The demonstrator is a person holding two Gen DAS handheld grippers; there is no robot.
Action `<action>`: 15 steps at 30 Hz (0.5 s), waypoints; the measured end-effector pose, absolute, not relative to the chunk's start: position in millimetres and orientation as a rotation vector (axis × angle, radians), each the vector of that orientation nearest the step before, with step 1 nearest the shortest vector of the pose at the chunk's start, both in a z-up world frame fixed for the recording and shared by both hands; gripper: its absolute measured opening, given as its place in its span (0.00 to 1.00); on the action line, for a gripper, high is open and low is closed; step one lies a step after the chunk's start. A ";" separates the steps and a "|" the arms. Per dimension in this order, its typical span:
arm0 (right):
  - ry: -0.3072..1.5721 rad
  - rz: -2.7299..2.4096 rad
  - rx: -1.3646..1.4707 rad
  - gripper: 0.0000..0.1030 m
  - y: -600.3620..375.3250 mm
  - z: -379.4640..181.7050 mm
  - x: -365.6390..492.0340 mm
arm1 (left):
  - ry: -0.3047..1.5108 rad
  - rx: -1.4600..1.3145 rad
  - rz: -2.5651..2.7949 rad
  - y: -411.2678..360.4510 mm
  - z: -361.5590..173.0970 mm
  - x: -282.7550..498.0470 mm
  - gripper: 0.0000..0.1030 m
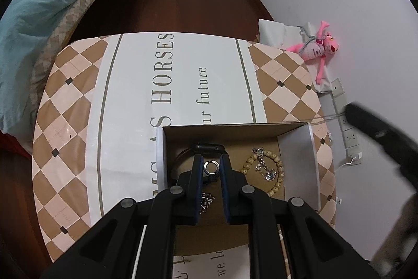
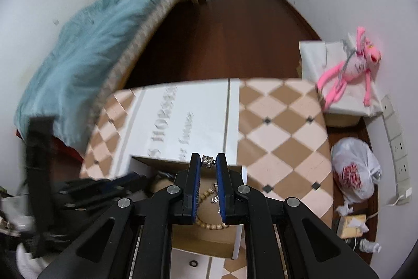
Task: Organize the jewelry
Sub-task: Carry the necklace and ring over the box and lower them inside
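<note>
While both claws hang over the cardboard box point(image 1: 235, 131), reads as the drop-off step of sorting jewelry, one small piece per claw.

Left wrist view first. Left claw point(image 1: 212, 167) nearly closed, pinching a plain silver ring point(image 1: 211, 168) between its blue pads, poised above the box's left part. Directly beyond the ring, inside the box, a dark watch point(image 1: 207, 148). To the right of the ring on the box floor, a wooden bead bracelet point(image 1: 263, 171) looped around a sparkly silver chain point(image 1: 265, 169). Another bit of silver chain point(image 1: 206, 201) just under the claw, on the near side. Box resting on the checked surface point(image 1: 65, 106), close to its near edge. At the right of the box, blurred and dark, what looks like the other tool; too smeared to say more.

Right wrist view next, somewhat blurred. Right claw point(image 2: 208, 161) likewise nearly closed, gripping a patterned silver ring point(image 2: 208, 161) at its tips, above the box's right half near the far wall. Below it, the bead bracelet point(image 2: 209, 224) on the box floor. Outside the box, on the surface at the near side, a small dark ring point(image 2: 193, 263) lying loose. Left of the box, a dark blurred shape, probably the left tool.

Next move, by judgement: lower each ring close to the box floor, pick a bare patch clear of the bracelet and chains, then ease the pads apart so nothing bounces out or tangles. Afterwards, likely fetch the loose dark ring.
</note>
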State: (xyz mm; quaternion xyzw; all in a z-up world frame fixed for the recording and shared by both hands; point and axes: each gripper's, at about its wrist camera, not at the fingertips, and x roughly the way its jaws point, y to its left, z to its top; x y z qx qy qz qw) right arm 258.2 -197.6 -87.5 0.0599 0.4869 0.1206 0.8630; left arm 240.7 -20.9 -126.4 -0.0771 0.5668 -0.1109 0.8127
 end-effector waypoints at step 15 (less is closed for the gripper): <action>0.959 0.272 0.107 0.12 -203.9 -40.4 248.9 | 1.210 -0.170 -0.247 -22.1 -121.5 240.7 0.10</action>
